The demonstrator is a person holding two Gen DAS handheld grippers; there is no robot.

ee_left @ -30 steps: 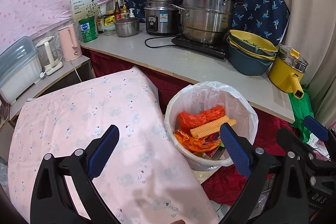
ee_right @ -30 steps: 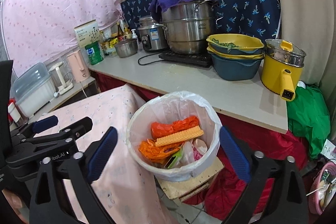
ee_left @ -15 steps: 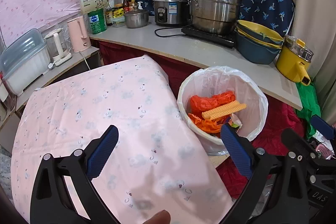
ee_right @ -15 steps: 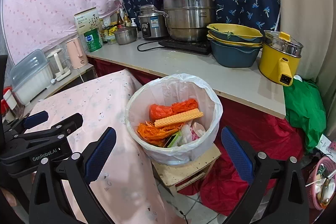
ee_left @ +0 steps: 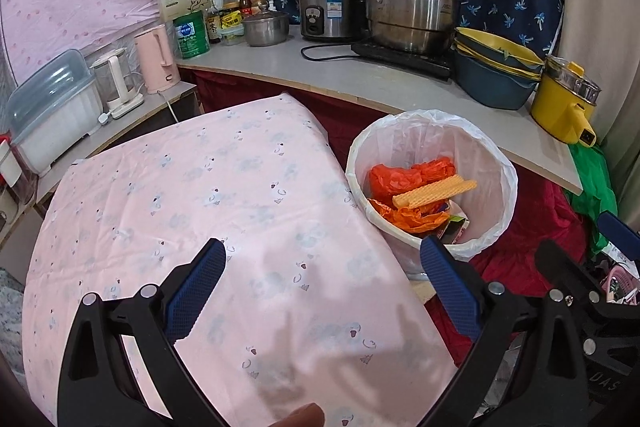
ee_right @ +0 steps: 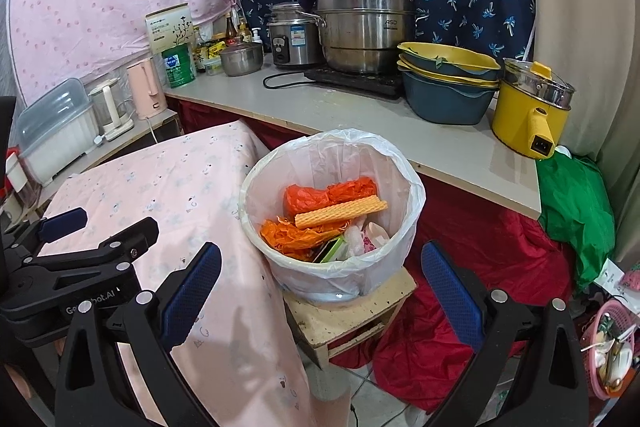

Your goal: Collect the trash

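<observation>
The bin (ee_right: 332,215), lined with a white bag, stands on a low wooden stool (ee_right: 352,315) just beside the pink-clothed surface (ee_left: 224,211), likely so trash drops in easily; orange wrappers (ee_right: 328,193) and a wafer (ee_right: 340,213) lie inside. Both the left gripper (ee_left: 320,291) and the right gripper (ee_right: 320,291) gape wide, holding nothing. Only the right view shows the stool and the floor; the left view shows more of the bare cloth.

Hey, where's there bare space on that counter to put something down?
The grey counter is bare along its front edge, from the green can across to the blue basins, in front of the black cord. The back row, spice bottles through the steel steamer pot, is crowded. The pink tablecloth beside the bin is also bare.
</observation>
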